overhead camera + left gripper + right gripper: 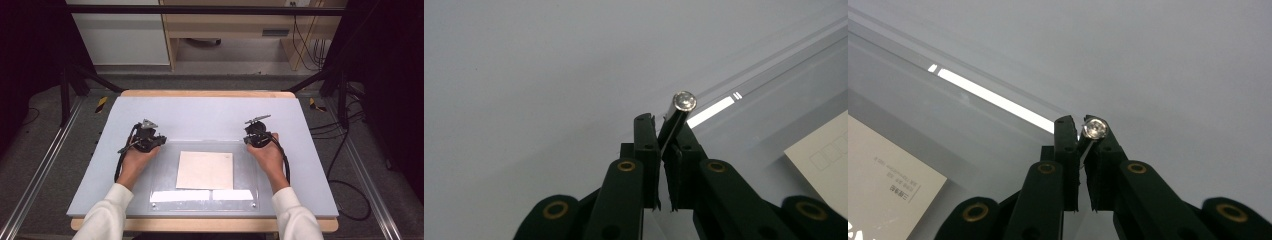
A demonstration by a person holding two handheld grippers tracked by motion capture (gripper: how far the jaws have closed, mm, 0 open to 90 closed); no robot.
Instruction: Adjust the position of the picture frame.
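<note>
Risk sits mostly at the two far corners of a clear acrylic sheet (165, 170) that lies on a pale grey table (210, 112). A person holds one gripper in each hand. The left gripper (148, 138) pinches a small metal standoff post (678, 116) at the sheet's far left corner, jaws pressed tight on it. The right gripper (256, 135) pinches the matching metal post (1092, 134) at the far right corner in the same way.

Each post is slim, round and shiny, and the black jaws catch it only near their tips. In my judgement, a post could slip out sideways if either hand twists or pulls unevenly. If one hand moves ahead of the other, the sheet could tilt or skew, and the square of cream paper (205, 170) under it could slide out of place. The transparent edges are hard to see, so misjudging where the sheet ends is another likely cause of trouble.

Counts: two grippers, two hands in white sleeves, one acrylic sheet, one square paper at its middle. Two white strips (180, 196) lie along the near edge. Two gripped posts at the far corners, plus two small fasteners at the near corners.
</note>
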